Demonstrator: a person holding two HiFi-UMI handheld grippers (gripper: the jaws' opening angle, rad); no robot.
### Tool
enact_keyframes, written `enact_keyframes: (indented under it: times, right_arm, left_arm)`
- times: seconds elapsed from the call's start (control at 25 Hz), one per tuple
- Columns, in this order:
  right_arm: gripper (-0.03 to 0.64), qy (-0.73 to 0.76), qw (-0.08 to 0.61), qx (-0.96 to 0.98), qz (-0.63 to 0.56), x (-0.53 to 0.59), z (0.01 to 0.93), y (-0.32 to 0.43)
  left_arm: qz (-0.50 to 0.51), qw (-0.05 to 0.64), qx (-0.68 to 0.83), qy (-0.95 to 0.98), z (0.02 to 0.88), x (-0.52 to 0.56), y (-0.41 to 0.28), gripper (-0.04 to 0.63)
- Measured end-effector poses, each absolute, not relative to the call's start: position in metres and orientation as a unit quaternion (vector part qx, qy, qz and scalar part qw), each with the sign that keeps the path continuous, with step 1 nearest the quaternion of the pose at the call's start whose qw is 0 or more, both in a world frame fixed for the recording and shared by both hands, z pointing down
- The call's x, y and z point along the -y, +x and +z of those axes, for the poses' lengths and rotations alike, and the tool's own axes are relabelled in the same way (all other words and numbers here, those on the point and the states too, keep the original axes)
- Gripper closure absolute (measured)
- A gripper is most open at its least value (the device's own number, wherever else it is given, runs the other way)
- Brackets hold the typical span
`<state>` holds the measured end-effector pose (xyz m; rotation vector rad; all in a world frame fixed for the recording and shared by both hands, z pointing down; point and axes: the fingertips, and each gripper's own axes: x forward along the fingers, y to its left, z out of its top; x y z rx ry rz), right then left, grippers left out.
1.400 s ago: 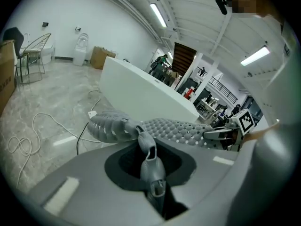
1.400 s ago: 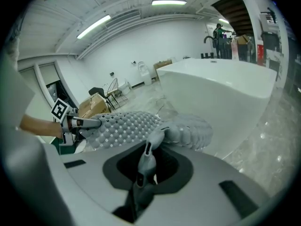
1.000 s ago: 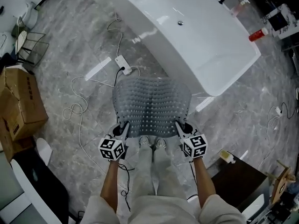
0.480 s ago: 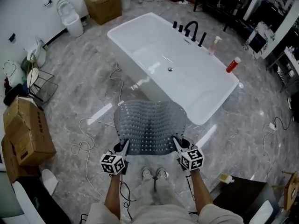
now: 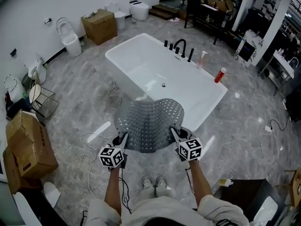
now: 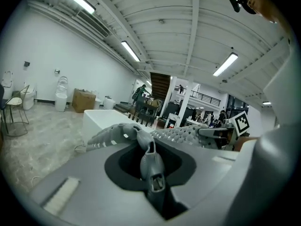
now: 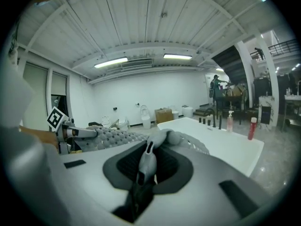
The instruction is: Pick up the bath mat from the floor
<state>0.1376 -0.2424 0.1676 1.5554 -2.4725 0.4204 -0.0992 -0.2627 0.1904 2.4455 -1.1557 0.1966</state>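
Note:
The grey bath mat (image 5: 148,123), dotted with pale studs, hangs in the air in front of the person, sagging in the middle. My left gripper (image 5: 123,140) is shut on its near left corner, my right gripper (image 5: 173,133) on its near right corner. In the left gripper view the mat (image 6: 127,134) bunches at the closed jaws of that gripper (image 6: 149,147) and stretches right toward the other gripper's marker cube (image 6: 241,122). In the right gripper view the mat (image 7: 113,138) runs left from the closed jaws of that gripper (image 7: 149,149).
A white bathtub (image 5: 164,79) with black taps (image 5: 178,46) stands just beyond the mat. A red bottle (image 5: 219,74) sits on the tub's rim. White cables (image 5: 91,147) lie on the grey marble floor. Cardboard boxes (image 5: 26,145) stand at the left, a wire basket (image 5: 42,105) nearby.
Both grippers have risen together with the mat, lifting it off the floor. The view has climbed too, showing more of the bathtub and room.

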Motion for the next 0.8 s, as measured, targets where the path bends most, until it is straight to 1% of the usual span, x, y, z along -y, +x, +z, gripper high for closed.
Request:
enact_keyframes:
  times: [0.32,0.48,0.8]
  right_arm:
    - [0.568,0.535,0.069,0.835,0.112,0.238,0.115,0.143]
    - [0.568,0.538,0.068,0.834,0.098,0.237,0.097,0.142]
    - [0.568,0.542,0.064,0.833,0.087,0.240,0.086,0.150]
  left_arm:
    - [0.049,0.184,0.407,0.893,0.135,0.263,-0.089,0.543]
    - [0.039,0.175,0.405,0.896,0.116,0.264,-0.088,0.543]
    - [0.029,0.178,0.404,0.897,0.109,0.268,-0.080,0.543]
